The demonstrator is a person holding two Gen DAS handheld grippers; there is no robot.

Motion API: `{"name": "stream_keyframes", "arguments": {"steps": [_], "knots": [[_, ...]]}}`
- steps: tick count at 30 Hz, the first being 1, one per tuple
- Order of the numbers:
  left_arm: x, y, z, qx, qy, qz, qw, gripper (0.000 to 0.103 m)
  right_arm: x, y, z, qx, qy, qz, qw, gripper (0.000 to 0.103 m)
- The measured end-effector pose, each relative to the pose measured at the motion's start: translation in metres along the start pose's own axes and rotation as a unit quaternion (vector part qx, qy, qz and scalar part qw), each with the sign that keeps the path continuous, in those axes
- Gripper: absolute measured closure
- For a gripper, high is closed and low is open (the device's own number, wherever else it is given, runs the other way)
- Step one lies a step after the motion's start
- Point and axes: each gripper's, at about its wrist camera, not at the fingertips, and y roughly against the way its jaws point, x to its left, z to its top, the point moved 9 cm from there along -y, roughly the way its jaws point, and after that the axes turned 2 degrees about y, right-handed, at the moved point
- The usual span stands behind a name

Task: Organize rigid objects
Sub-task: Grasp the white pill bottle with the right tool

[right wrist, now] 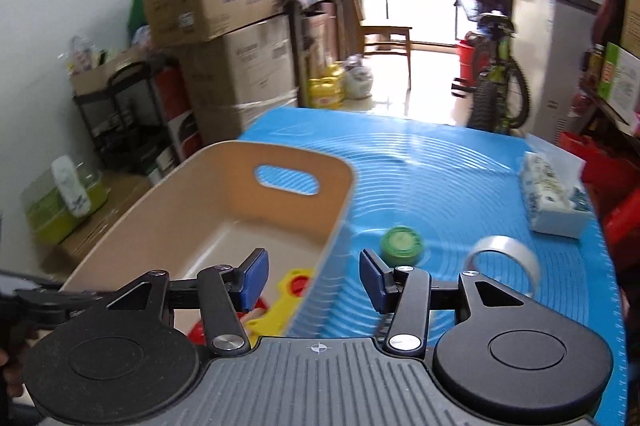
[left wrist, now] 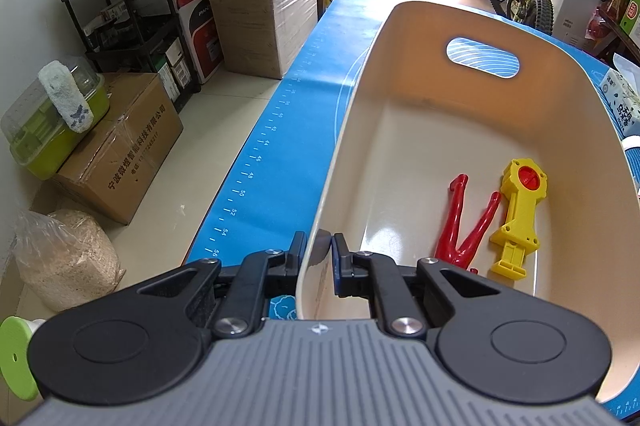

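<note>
Left wrist: yellow toy [left wrist: 517, 216] lies lengthwise in bin [left wrist: 400, 26] (round end far).

1. The left camera sits very close to the bin [left wrist: 420, 26], at its near left rim, looking along it.
2. The right camera is higher, over the bin's right wall, looking forward.
3. Both see the bin and mat [right wrist: 460, 178].

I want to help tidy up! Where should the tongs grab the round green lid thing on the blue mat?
Probably the green lid by its round outer edge, coming straight down from above. It lies flat on the blue mat, so only opposite sides of the rim offer grip. The open right tongs are nearest.
</note>
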Motion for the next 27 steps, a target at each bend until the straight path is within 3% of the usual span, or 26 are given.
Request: {"name": "stream_keyframes", "arguments": {"steps": [4,10,27], "knots": [[0.000,0.000,0.000,0.000,0.000,0.000,1.0000,0.088,-0.038,-0.006,-0.008,-0.016,-0.033,-0.045,0.998,0.036],[0.001,0.001,0.000,0.000,0.000,0.001,1.0000,0.088,-0.073,-0.038,-0.039,0.021,-0.077,-0.070,0.994,0.035],[-0.001,0.001,0.001,-0.001,-0.004,0.006,1.0000,0.088,-0.071,-0.097,-0.066,0.069,-0.057,-0.073,0.993,0.035]]}}
